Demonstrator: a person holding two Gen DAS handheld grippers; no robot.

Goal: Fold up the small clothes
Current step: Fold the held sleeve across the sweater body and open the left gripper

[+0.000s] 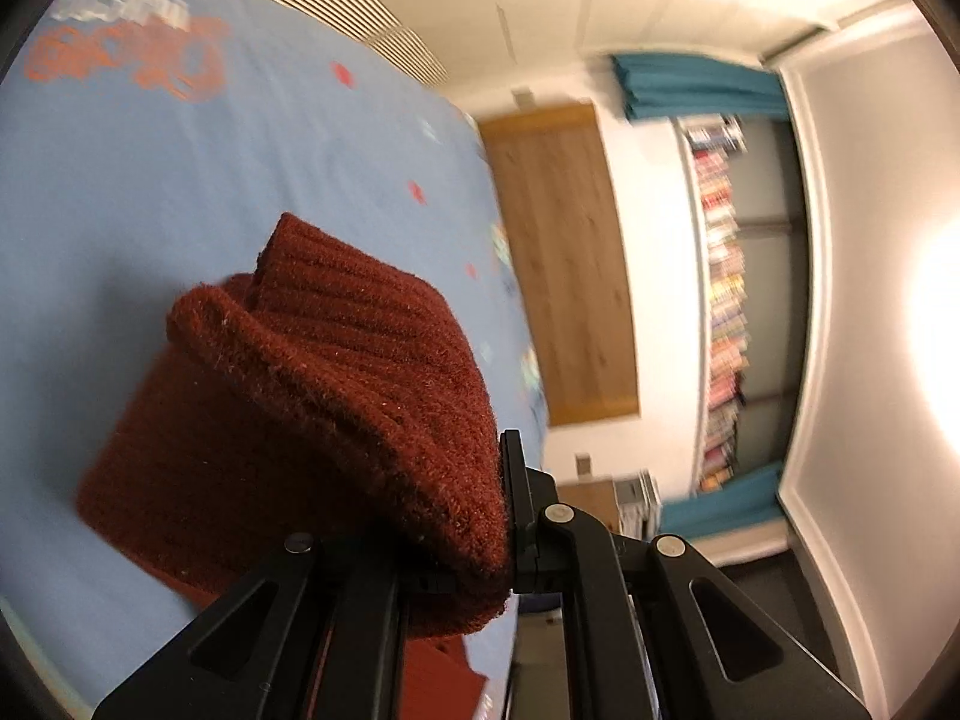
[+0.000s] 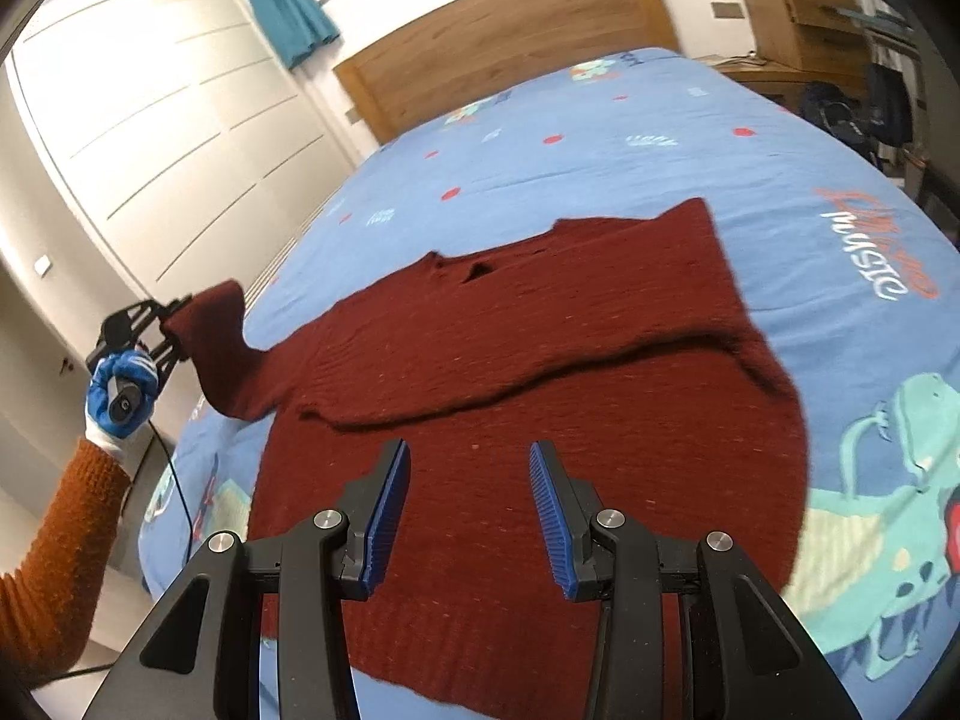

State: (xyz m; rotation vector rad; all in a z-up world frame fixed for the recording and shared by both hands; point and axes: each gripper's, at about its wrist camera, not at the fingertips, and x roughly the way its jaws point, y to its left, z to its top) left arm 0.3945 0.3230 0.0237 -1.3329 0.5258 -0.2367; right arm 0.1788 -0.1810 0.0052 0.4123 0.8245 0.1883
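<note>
My left gripper (image 2: pixel 174 324) is clamped on the sleeve cuff of the dark red sweater (image 2: pixel 540 396), lifted off the blue bedspread (image 2: pixel 780 180) reading "MUSIC"; my right gripper (image 2: pixel 470 516) hovers unclenched above it.

Left wrist rolled, close on sweater (image 1: pixel 312 396); right overlooks it (image 2: pixel 540 390)

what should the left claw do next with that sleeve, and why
Probably carry the sleeve across onto the sweater body. The left claw is shut on its cuff, lifted off the bed; the other sleeve already lies folded across.
</note>
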